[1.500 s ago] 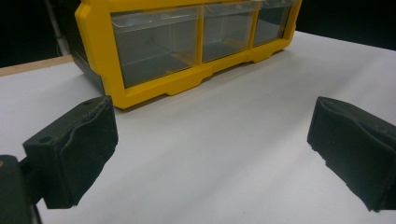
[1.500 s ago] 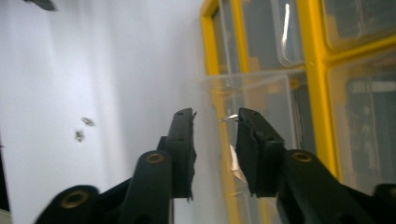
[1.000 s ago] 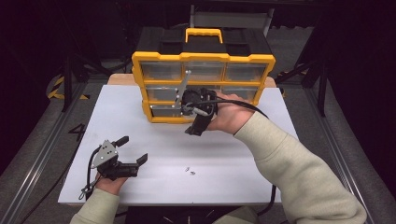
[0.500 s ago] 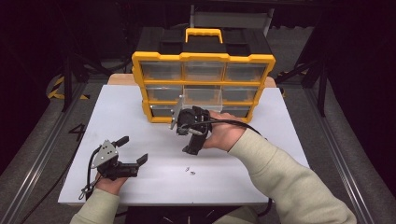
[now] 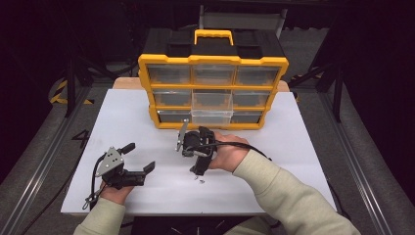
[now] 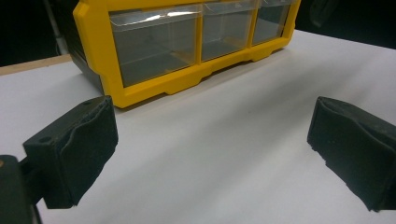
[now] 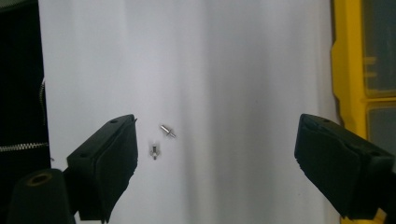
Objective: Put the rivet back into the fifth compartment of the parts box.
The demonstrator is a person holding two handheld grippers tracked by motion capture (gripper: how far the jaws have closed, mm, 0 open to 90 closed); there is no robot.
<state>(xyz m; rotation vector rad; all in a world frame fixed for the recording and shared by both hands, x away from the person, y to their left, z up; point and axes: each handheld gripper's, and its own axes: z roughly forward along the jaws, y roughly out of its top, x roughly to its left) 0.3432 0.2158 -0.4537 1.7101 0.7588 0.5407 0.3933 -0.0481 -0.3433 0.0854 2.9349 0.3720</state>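
A yellow organizer (image 5: 213,61) with clear drawers stands at the back of the white table (image 5: 303,147). Its lower middle drawer (image 5: 211,115) sticks out from the front. My right gripper (image 5: 198,164) is open and points down at the table in front of the organizer. In the right gripper view two small metal screws (image 7: 167,130) (image 7: 153,151) lie on the table just inside one pad (image 7: 109,163) of my right gripper (image 7: 217,163). They show in the high view as tiny specks (image 5: 198,179). My left gripper (image 5: 139,157) rests open at the near left, with nothing between its pads (image 6: 77,149).
The organizer's bottom row of drawers (image 6: 156,44) faces my left gripper across bare table. A black cable (image 5: 244,145) trails from the right gripper over the person's wrist. Dark floor and metal rails (image 5: 44,161) run along both sides of the table.
My right gripper has drawn back from the organizer's front toward the near edge and now hangs over the screws. The middle drawer stands pulled out. The left gripper has stayed put.
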